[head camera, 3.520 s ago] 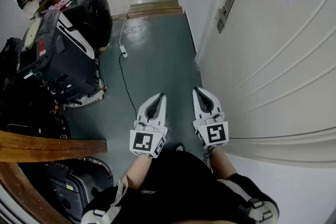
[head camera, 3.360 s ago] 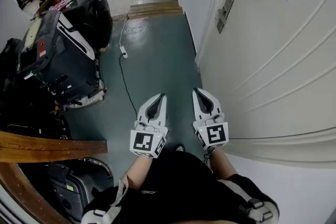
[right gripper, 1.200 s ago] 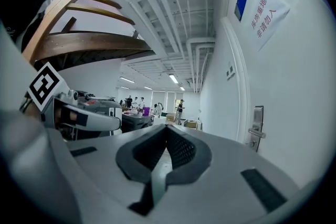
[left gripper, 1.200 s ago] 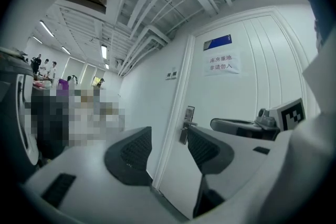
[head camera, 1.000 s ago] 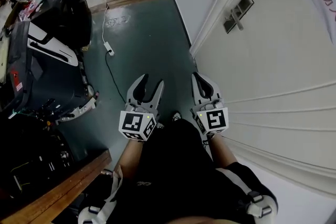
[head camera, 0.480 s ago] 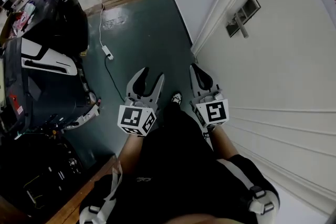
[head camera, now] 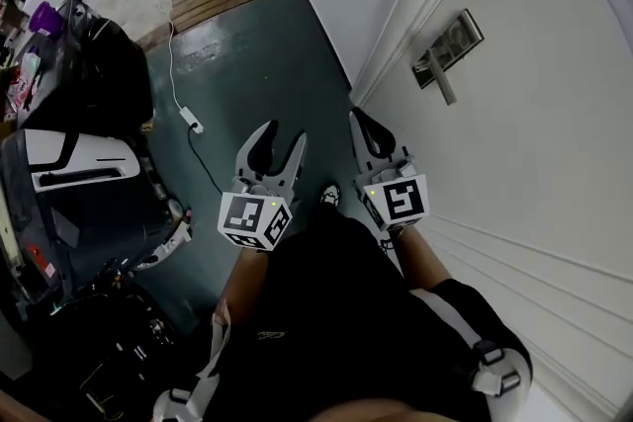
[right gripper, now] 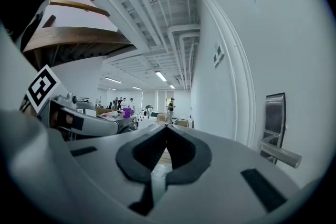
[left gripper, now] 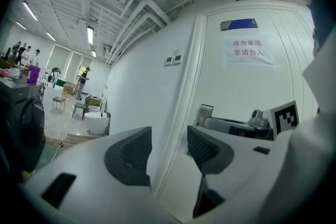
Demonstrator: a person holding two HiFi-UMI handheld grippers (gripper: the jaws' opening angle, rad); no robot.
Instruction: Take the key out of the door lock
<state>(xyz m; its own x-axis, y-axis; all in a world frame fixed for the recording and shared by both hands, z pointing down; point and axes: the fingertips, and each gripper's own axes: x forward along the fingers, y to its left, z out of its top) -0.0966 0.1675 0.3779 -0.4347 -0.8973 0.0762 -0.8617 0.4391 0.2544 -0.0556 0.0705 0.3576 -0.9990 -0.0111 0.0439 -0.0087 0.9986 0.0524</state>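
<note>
Facing a door sign (left gripper: 252,50) reading 库房重地 非请勿入, left gripper (left gripper: 169,140) fingers (left gripper: 128,157) spread, right gripper (right gripper: 167,131) closed.

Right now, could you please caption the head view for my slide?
Left gripper open, right gripper shut, both short of the door handle.

Left gripper (head camera: 277,139) jaws apart and empty, right gripper (head camera: 360,120) jaws closed tip-to-tip on nothing, both held side by side.

Left tongs (head camera: 285,133) have opened; door handle (head camera: 441,80) seemingly nearer.
</note>
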